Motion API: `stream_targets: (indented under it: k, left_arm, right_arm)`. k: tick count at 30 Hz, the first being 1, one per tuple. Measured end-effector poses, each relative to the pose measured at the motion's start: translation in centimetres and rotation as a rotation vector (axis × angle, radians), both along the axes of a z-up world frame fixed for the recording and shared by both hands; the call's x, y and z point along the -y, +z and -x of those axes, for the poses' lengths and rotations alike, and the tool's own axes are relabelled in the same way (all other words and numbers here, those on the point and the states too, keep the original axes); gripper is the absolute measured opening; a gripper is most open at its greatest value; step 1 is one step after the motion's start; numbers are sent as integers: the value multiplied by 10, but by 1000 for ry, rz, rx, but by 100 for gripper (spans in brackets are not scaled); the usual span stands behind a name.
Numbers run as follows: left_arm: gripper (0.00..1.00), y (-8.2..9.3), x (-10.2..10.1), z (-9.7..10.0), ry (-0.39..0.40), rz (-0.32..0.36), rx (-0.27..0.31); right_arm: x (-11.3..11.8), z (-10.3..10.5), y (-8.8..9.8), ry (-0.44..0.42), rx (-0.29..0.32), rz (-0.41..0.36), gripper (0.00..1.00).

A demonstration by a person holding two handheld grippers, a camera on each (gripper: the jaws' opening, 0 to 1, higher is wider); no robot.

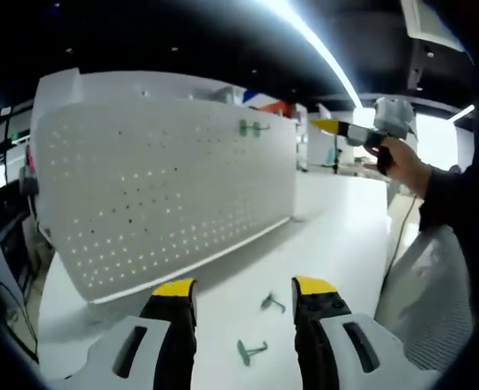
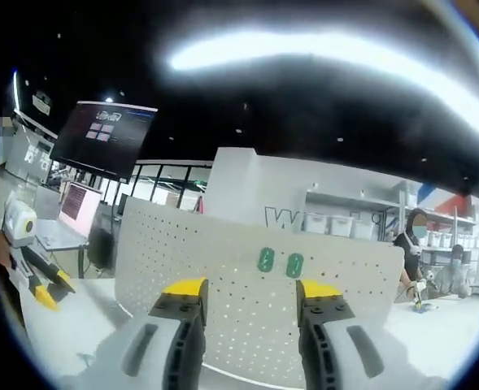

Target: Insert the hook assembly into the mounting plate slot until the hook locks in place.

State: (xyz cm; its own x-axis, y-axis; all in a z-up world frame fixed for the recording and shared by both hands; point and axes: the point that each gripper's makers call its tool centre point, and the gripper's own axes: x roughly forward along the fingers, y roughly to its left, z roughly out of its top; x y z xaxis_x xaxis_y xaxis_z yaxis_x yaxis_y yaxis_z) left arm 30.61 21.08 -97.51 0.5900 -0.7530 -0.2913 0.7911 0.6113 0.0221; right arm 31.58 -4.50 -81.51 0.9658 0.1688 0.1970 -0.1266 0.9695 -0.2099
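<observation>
On the desk (image 1: 337, 236) at six o'clock, two loose hooks (image 1: 251, 351) lay between the spread, empty left gripper (image 1: 245, 294), likely awaiting pickup for the pegboard (image 1: 166, 195); right gripper (image 2: 247, 294) also spread.

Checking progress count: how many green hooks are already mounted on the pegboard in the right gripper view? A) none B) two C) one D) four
B: two green hooks sit side by side on the white pegboard, above the gap between the open right gripper jaws; two more hooks lie loose on the table in the left gripper view.
</observation>
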Motion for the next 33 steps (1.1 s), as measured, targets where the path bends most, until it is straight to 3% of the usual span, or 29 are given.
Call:
stream_targets:
  k: [20, 33]
  left_arm:
    - [37, -42, 7, -3, -20, -235, -57]
    - [31, -73, 11, -10, -62, -367, -158]
  right_arm:
    - [-23, 0, -26, 60, -39, -10, 41]
    - [-26, -1, -33, 72, -54, -19, 41]
